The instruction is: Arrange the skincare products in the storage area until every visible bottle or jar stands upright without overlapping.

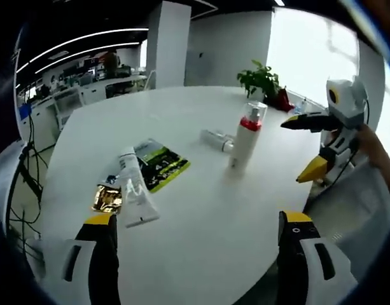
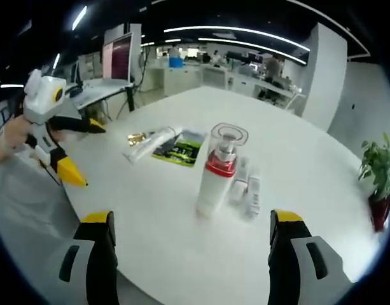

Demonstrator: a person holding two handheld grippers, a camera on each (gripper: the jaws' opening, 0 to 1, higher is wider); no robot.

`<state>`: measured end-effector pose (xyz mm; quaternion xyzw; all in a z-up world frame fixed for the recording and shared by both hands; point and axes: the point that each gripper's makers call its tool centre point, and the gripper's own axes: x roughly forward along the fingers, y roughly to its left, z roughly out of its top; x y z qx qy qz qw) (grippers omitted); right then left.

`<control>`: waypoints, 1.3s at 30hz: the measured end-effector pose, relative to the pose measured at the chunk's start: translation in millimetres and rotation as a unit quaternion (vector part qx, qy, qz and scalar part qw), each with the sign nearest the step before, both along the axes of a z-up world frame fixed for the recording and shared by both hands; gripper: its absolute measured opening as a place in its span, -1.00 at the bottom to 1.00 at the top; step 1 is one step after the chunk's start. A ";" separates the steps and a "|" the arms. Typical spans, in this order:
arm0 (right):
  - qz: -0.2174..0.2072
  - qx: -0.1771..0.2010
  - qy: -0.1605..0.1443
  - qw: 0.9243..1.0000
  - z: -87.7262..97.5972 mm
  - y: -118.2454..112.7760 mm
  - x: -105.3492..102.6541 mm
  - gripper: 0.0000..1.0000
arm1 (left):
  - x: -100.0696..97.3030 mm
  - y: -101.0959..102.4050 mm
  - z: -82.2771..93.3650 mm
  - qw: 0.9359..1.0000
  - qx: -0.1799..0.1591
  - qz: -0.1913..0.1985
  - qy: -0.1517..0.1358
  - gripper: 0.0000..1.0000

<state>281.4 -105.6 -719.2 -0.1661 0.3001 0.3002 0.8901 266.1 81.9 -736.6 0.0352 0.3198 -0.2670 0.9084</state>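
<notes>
A white pump bottle (image 1: 247,136) (image 2: 219,168) with a red band and a clear cap stands upright near the middle of the white table (image 1: 201,210). Right beside it lie two small clear bottles (image 1: 218,140) (image 2: 247,187) on their sides. A white tube (image 1: 134,187) (image 2: 150,143) lies flat, partly across a green-black sachet (image 1: 161,164) (image 2: 182,150) and beside a gold sachet (image 1: 107,198) (image 2: 136,136). My left gripper (image 1: 198,219) (image 2: 93,157) is open over the table edge near the tube. My right gripper (image 2: 191,219) (image 1: 293,152) is open, facing the pump bottle, with nothing between its jaws.
A potted plant (image 1: 261,79) (image 2: 379,162) stands at the table's far edge by the window. Desks (image 2: 182,76), monitors and a white pillar (image 1: 166,44) lie beyond the table. Cables (image 1: 23,184) hang beside the table's edge. A hand (image 1: 373,146) holds the right gripper.
</notes>
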 end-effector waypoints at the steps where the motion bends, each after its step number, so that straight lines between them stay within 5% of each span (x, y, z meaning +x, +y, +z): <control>1: 0.001 -0.001 0.000 1.000 -0.5 0.2 -0.1 0.99 | -1.3 -0.8 -1.8 1.000 0.004 -0.006 0.003 0.98; 31: 0.028 -0.001 -0.003 1.000 0.5 14.8 -10.7 0.99 | -6.3 12.7 -11.7 0.999 0.034 0.001 0.014 0.98; 39: 0.024 -0.008 -0.001 1.000 -1.5 11.1 -9.4 0.99 | -3.6 11.3 -1.9 1.000 0.021 0.005 -0.002 0.98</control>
